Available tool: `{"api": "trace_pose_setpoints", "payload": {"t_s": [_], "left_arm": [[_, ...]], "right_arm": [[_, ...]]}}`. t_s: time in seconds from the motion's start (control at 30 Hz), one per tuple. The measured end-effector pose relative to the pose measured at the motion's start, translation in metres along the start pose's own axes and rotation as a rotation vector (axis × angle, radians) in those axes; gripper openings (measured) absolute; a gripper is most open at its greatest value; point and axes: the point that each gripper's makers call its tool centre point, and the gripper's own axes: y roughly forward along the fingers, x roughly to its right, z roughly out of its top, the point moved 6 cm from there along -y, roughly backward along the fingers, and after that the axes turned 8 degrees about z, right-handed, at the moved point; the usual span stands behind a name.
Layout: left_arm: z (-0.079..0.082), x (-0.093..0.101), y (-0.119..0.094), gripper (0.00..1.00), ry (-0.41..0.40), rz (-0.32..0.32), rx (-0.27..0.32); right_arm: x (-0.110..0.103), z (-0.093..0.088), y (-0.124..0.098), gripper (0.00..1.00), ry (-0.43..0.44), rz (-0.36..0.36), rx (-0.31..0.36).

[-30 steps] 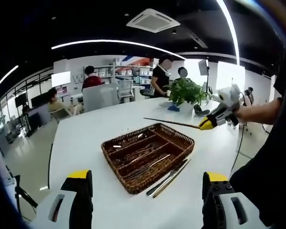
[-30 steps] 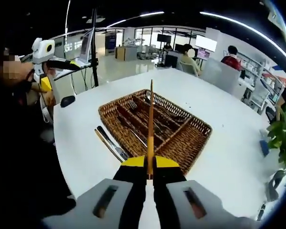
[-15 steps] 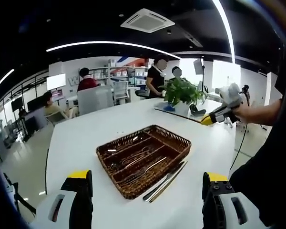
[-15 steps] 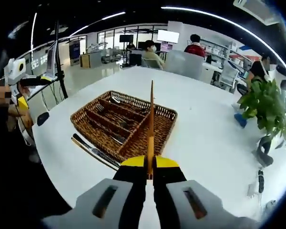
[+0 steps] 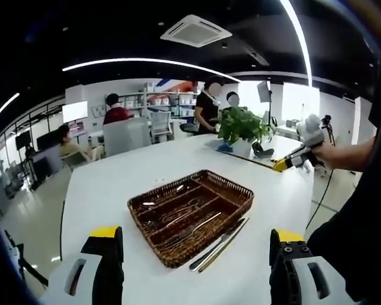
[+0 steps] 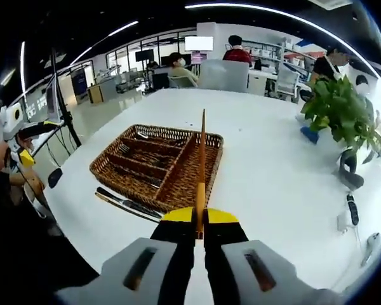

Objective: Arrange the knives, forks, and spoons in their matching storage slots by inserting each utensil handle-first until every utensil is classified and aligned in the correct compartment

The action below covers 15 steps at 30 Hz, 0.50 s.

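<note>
Utensils (image 5: 189, 217) lay sorted in the compartments of a brown wicker tray (image 5: 241, 197) that sat on a large white desk (image 5: 120, 178); which pieces were forks, spoons or knives could not be told apart at this size. In the left gripper view, two more long utensils (image 5: 217, 244) lay side by side on the desk just beside the tray's near right edge, touching or almost touching the wicker. The left tongs (image 5: 194, 254) stood wide apart with nothing between them, low at the near edge of the desk, well short of the tray. The right tongs (image 6: 200, 227) were closed tight on a long, thin, orange-brown utensil (image 6: 201, 166), gripped at its near end so that the shaft ran straight away from the jaws; in the right gripper view it crossed in front of the tray's right end, raised above the desk. In the left gripper view those same right tongs (image 5: 282, 165) appeared at the far right, held in a person's hand (image 5: 319, 151), well apart from the tray and to its right. A leafy potted plant (image 5: 242, 124) stood on the far side of the desk, beyond the tray. Several people sat or stood at the far end of the room, near shelves and screens.
</note>
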Motion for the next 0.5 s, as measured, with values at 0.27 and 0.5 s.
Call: {"api": "trace_pose_setpoints", "payload": {"t_s": [0.27,0.5], "left_arm": [[0.002,-0.002,-0.003,1.00,0.003,0.017,0.013],[0.000,-0.002,-0.004,1.00,-0.001,0.018,-0.002]], "right_arm": [[-0.001,0.005,0.007,0.01,0.015,0.003,-0.006],[0.001,0.013,0.018,0.01,0.010,0.001,-0.012]]}}
